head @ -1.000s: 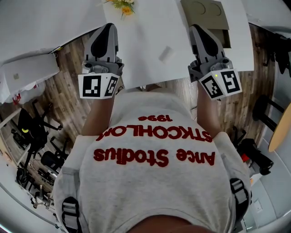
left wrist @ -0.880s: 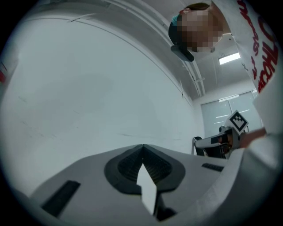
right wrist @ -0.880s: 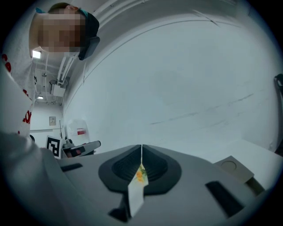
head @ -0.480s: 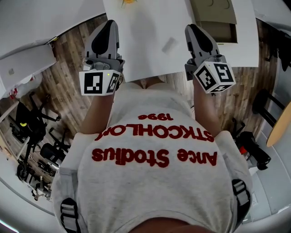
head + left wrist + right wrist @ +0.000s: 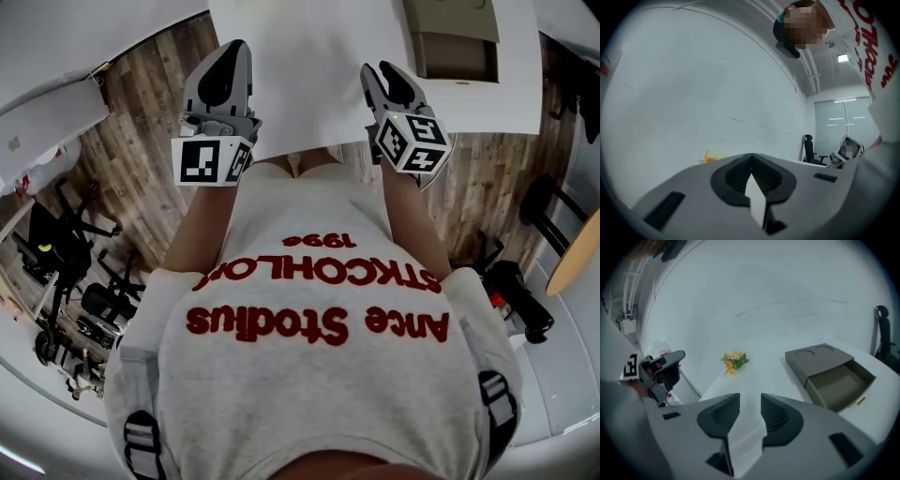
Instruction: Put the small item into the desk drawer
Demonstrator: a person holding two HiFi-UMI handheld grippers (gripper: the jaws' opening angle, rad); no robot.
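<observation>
Over the near edge of the white desk [image 5: 309,84], the right gripper [image 5: 750,401] points forward. Its two dark ribbed jaws stand a little apart with a narrow gap between them. Only pale surface shows through that gap. Whether any of it is the small item or just bare desk cannot be told, and no other view shows the small item clearly. In the head view, this gripper's marker cube sits nearest the person and its jaws reach out above the desk top.

The left gripper [image 5: 751,157] has its jaws pressed together at the tips, with nothing pinched between them. It is held at the desk's left edge, partly over the wooden floor [image 5: 141,141], about level with the right gripper and well apart from it. From the right gripper view it appears far off to the left.

Farther out on the desk, ahead and to the right of the right gripper, stands a brown box [image 5: 815,357] with two round recesses in its top. Its drawer [image 5: 836,383] is pulled open toward the person, and the part of its inside that shows is bare. A small bunch of yellow and orange flowers [image 5: 734,360] lies on the desk ahead and slightly left of the right gripper, well apart from the box.

A black office chair [image 5: 808,147] stands in the background of the left gripper view. The person's grey shirt [image 5: 319,375] with red lettering fills the lower part of the head view.
</observation>
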